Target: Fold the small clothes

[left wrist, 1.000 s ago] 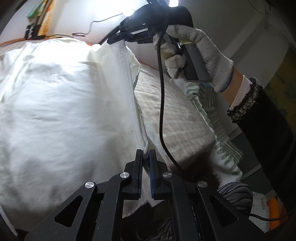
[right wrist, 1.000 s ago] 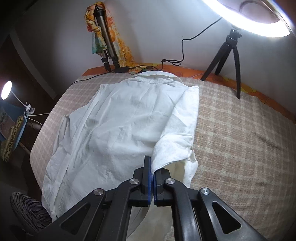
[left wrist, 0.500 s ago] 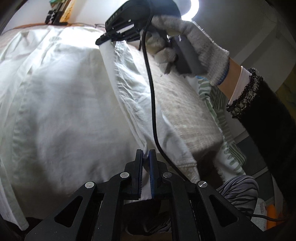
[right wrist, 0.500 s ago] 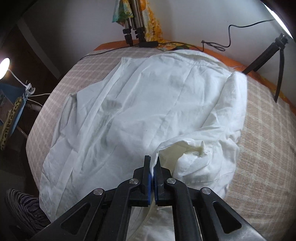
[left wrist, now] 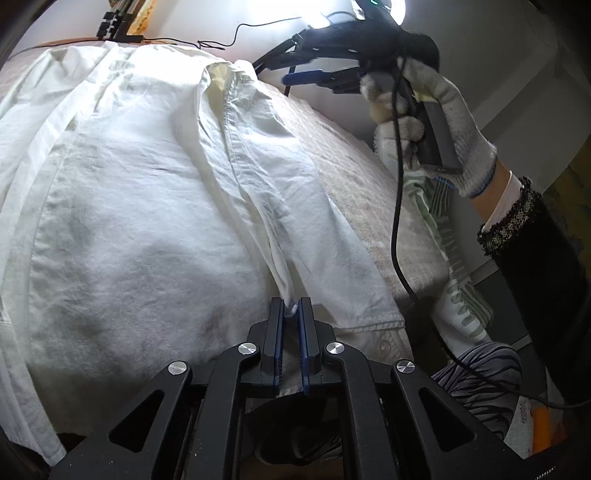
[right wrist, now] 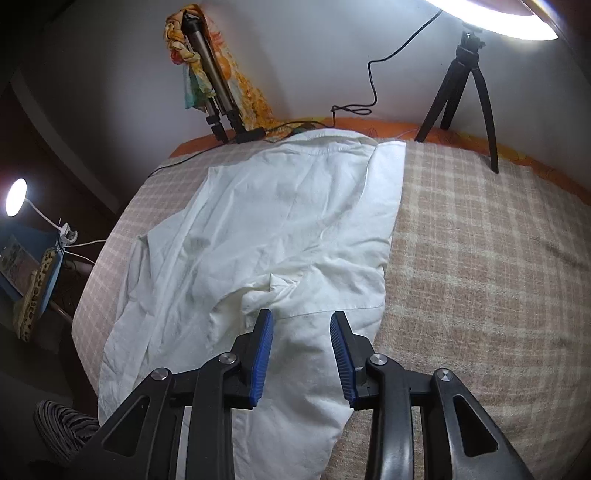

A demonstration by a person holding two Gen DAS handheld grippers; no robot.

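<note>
The white cotton shirt point(right wrist: 280, 229) lies creased and flat on the checked woven blanket point(right wrist: 480, 266), one side folded inward. My left gripper point(left wrist: 290, 308) pinches a bunched fold at the shirt's near hem, jaws opening slightly. My right gripper point(right wrist: 301, 325) hangs above the folded sleeve, jaws opening, gripping nothing. Bare blanket lies beside the shirt.

a bedroom in a home, set up for filming. a bed point(right wrist: 480, 258) spread with a beige checked blanket point(right wrist: 461, 314) fills most of the room. at its far edge, against a plain white wall, stand a small black tripod point(right wrist: 465, 96) under a ring light point(right wrist: 498, 18) and a folded tripod point(right wrist: 212, 85) draped with a colourful scarf. a small lamp point(right wrist: 15, 192) glows at the far left.
</note>
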